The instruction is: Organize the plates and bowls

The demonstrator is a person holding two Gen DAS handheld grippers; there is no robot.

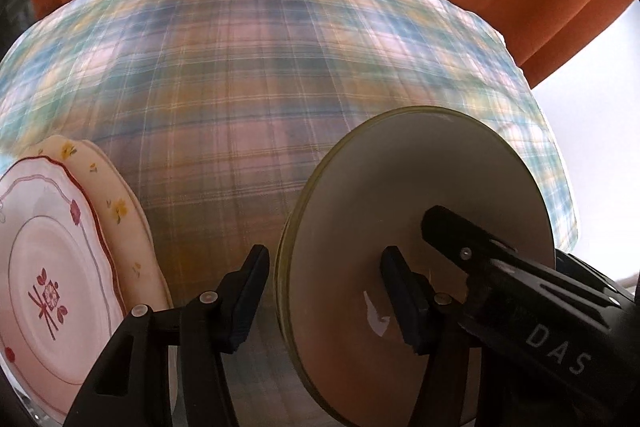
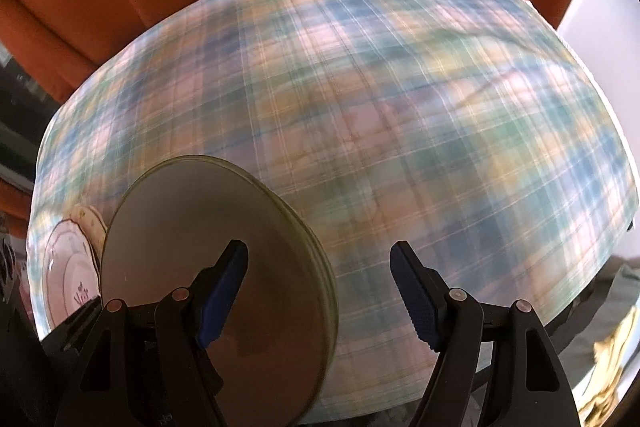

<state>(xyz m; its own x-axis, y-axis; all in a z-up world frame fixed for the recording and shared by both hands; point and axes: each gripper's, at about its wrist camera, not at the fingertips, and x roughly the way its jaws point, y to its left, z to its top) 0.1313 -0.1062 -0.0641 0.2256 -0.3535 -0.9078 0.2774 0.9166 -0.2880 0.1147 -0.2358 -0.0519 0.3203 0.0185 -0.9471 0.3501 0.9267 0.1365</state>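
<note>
Both my grippers stood spread, left gripper (image 1: 324, 291) straddling the rim of the green-edged plate (image 1: 400, 187), right gripper (image 2: 320, 291) with one finger over its face, neither pinching it. Beside it, two floral plates (image 1: 52, 267) already lay stacked on the plaid tablecloth (image 1: 260, 87). No bowls showed; motion blur hid whether the plate rested flat.
</note>
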